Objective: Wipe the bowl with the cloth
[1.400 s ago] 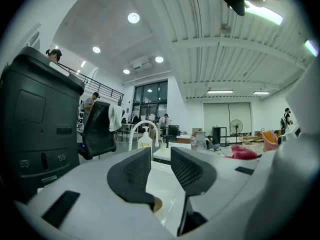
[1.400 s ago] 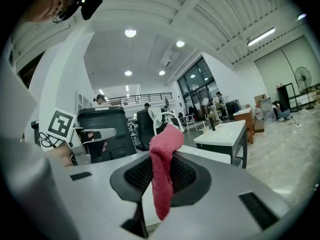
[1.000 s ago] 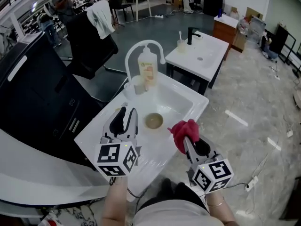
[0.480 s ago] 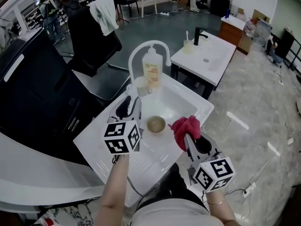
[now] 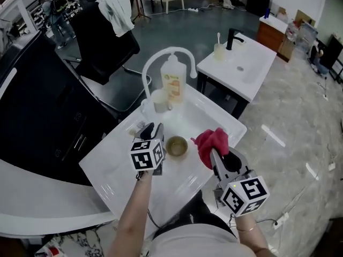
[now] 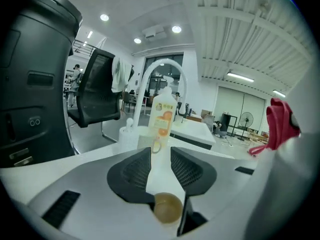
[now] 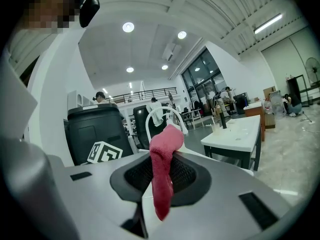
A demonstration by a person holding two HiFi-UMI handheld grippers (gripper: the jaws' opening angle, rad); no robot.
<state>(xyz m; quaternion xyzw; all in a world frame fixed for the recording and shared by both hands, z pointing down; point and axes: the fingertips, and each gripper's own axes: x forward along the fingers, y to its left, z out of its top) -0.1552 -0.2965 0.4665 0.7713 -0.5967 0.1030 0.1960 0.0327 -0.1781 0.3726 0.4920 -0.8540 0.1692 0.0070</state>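
A small tan bowl (image 5: pixel 176 146) sits in the basin of the white sink (image 5: pixel 225 123). In the left gripper view the bowl (image 6: pixel 167 207) shows low down, between the jaw bases. My left gripper (image 5: pixel 148 128) hovers just left of the bowl, pointing at the faucet. Its jaws stand a little apart with nothing between them (image 6: pixel 161 151). My right gripper (image 5: pixel 215 155) is to the right of the bowl, shut on a red cloth (image 5: pixel 210 141). The cloth (image 7: pixel 162 169) hangs bunched between that gripper's jaws (image 7: pixel 162 156).
A white arched faucet (image 5: pixel 161 55), an orange-labelled soap bottle (image 5: pixel 172 84) and a white cup (image 5: pixel 159 99) stand at the sink's far rim. A second white washbasin unit (image 5: pixel 241 68) stands beyond. A black chair (image 5: pixel 102 42) and a black cabinet (image 5: pixel 32 106) are to the left.
My left gripper has moved forward and to the right, from the drainboard to beside the bowl. The right gripper has kept the red cloth and barely shifted.
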